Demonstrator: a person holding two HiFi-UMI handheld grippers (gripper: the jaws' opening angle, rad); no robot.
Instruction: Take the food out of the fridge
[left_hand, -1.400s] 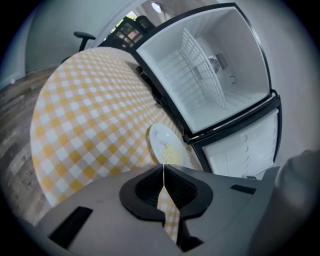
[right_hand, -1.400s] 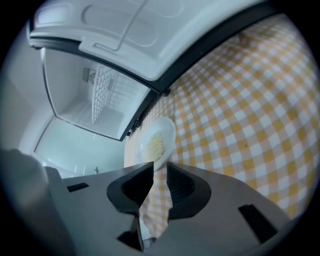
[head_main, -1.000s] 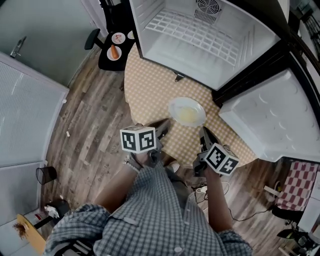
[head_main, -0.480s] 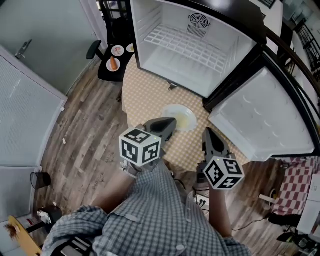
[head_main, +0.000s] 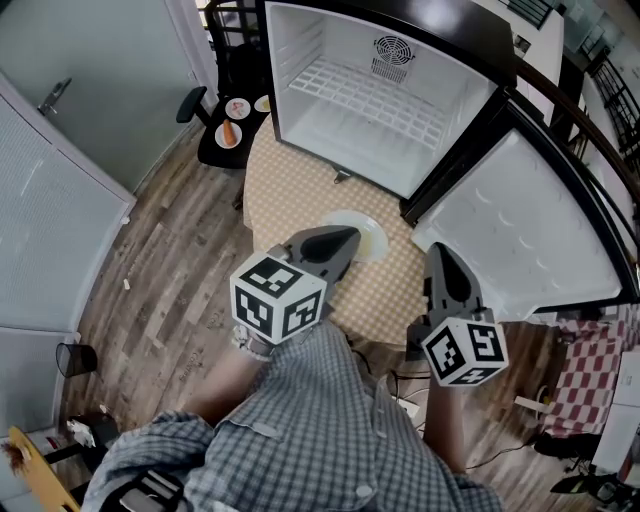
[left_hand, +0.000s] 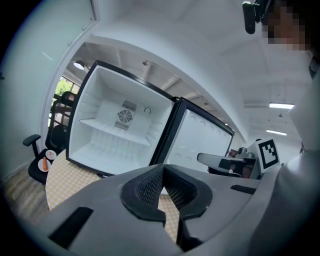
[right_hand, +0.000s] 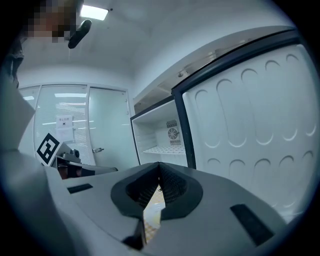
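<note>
Pale yellow food (head_main: 374, 238) on a round white plate (head_main: 352, 216), out of the fridge and set on the round counter (head_main: 290, 185) with the tan checked cloth. Just behind it, the open white fridge (head_main: 290, 70), with a white wire shelf (head_main: 385, 90) and a fan grille at the back. Fridge door (head_main: 520, 235) swung wide to the right. Left gripper (head_main: 347, 238) held above the counter, covering the plate's near edge in the head view, jaws pressed together with nothing between them. Right gripper (head_main: 437, 252) beside it, over the counter's near edge, likewise closed and empty. Further off, a small black side table (head_main: 212, 152) with little dishes, standing on the wood-plank floor (head_main: 170, 260).
</note>
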